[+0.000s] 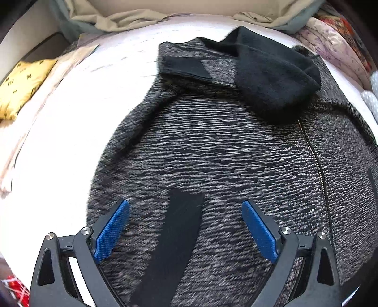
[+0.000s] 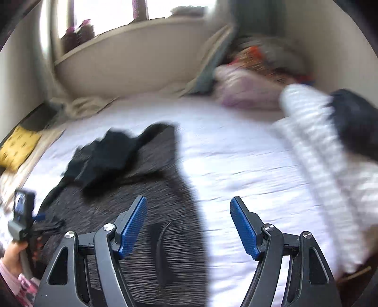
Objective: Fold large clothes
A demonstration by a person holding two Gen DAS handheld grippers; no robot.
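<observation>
A dark grey-and-black knit jacket [image 1: 212, 165] with a black hood [image 1: 271, 78] and a zip [image 1: 321, 170] lies spread on the white bed [image 1: 82, 118]. My left gripper [image 1: 185, 205] hovers open just above its lower part, near a black pocket strip [image 1: 179, 226], with nothing between the blue pads. The right wrist view is blurred. It shows the same jacket [image 2: 141, 189] at the lower left and my right gripper [image 2: 189, 203] open over the jacket's right edge and bare sheet, holding nothing. The left gripper [image 2: 23, 224] and the hand holding it appear at the far left.
A yellow patterned cushion [image 1: 21, 85] lies at the bed's left edge. Beige bedding [image 1: 141, 16] is bunched along the far side. A pile of folded clothes [image 1: 335, 44] sits at the far right; a white striped garment [image 2: 319, 153] lies at the right. A windowsill [image 2: 132, 30] runs behind the bed.
</observation>
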